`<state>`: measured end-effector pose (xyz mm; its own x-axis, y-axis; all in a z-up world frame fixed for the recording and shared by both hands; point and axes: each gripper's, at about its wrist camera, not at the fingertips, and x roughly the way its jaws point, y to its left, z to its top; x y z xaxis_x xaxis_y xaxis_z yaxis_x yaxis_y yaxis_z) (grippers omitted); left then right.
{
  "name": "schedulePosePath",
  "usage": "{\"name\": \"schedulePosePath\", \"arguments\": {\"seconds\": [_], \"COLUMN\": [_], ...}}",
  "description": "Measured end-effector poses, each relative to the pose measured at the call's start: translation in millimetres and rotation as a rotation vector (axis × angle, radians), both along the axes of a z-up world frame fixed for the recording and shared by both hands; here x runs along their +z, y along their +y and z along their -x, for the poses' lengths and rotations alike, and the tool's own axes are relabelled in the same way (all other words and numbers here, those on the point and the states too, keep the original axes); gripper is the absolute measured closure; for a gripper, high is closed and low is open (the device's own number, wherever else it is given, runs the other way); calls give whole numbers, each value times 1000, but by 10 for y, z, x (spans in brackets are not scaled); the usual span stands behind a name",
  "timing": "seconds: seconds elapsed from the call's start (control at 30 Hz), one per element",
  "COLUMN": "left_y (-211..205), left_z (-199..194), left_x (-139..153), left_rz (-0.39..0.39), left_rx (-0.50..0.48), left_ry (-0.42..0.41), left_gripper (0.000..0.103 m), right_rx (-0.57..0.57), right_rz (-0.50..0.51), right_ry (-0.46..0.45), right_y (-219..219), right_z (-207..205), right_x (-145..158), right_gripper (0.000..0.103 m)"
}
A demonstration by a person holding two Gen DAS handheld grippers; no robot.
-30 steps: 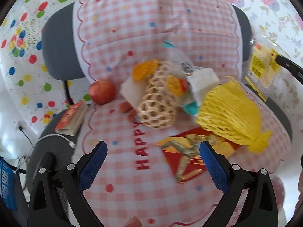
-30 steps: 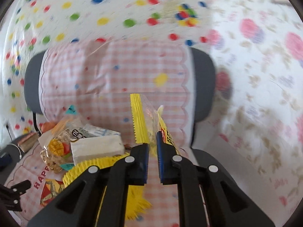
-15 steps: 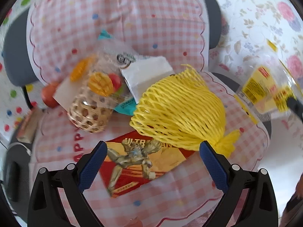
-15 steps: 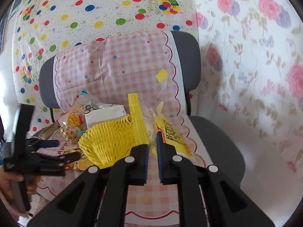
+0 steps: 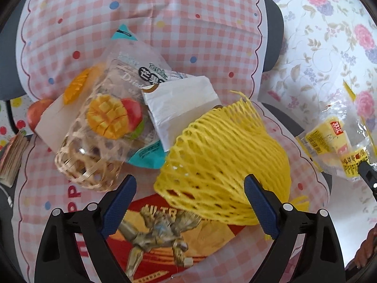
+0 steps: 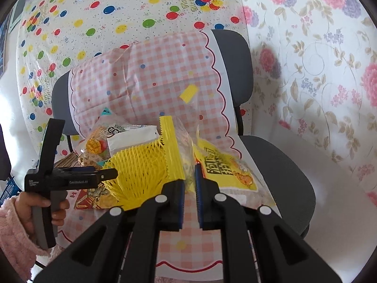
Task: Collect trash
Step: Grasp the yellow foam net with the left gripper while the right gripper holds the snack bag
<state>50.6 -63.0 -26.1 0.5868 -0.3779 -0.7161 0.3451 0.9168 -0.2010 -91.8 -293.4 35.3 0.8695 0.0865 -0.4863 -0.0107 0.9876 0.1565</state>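
Overhead, the left claw (image 5: 189, 202) hung with its jaws spread wide, holding nothing, above the yellow foam net (image 5: 223, 165) on the chair's pink checked cover (image 5: 165, 11). Under the net lay a red and yellow wrapper (image 5: 165, 235) printed "ULTR…", the rest hidden. Just beside the net lay a white paper packet (image 5: 179, 103) and a clear mango bag (image 5: 122, 99) reading "Dried", draped over a small woven basket (image 5: 82, 165). Red letters "PP" showed on the cover near the basket.

The right claw (image 6: 189, 181) was nearly closed, pinching a clear yellow-edged snack wrapper (image 6: 174, 146) lifted above the seat. Its yellow panel carried large characters, possibly Chinese; too blurred to read. The balloon backdrop (image 6: 141, 11) read "Happy Birthday".
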Motion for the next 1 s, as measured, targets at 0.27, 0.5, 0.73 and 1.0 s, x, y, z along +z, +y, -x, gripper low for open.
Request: {"name": "schedulePosePath", "arguments": {"seconds": [0.27, 0.5, 0.73, 1.0], "left_y": [-98, -95, -304, -482], "left_z": [-19, -144, -126, 412], "left_x": [-18, -111, -103, 302], "left_rz": [-1, -13, 13, 17], "left_rx": [-55, -57, -176, -258], "left_ry": [-15, 14, 51, -117], "left_gripper": [33, 16, 57, 88], "right_rx": [0, 7, -6, -89], "right_rz": [-12, -8, -19, 16], "right_ry": [7, 9, 10, -52], "right_y": [-37, -10, -44, -132], "right_z": [9, 5, 15, 179], "right_x": [-36, -39, -30, 164], "right_gripper": [94, 94, 94, 94]}}
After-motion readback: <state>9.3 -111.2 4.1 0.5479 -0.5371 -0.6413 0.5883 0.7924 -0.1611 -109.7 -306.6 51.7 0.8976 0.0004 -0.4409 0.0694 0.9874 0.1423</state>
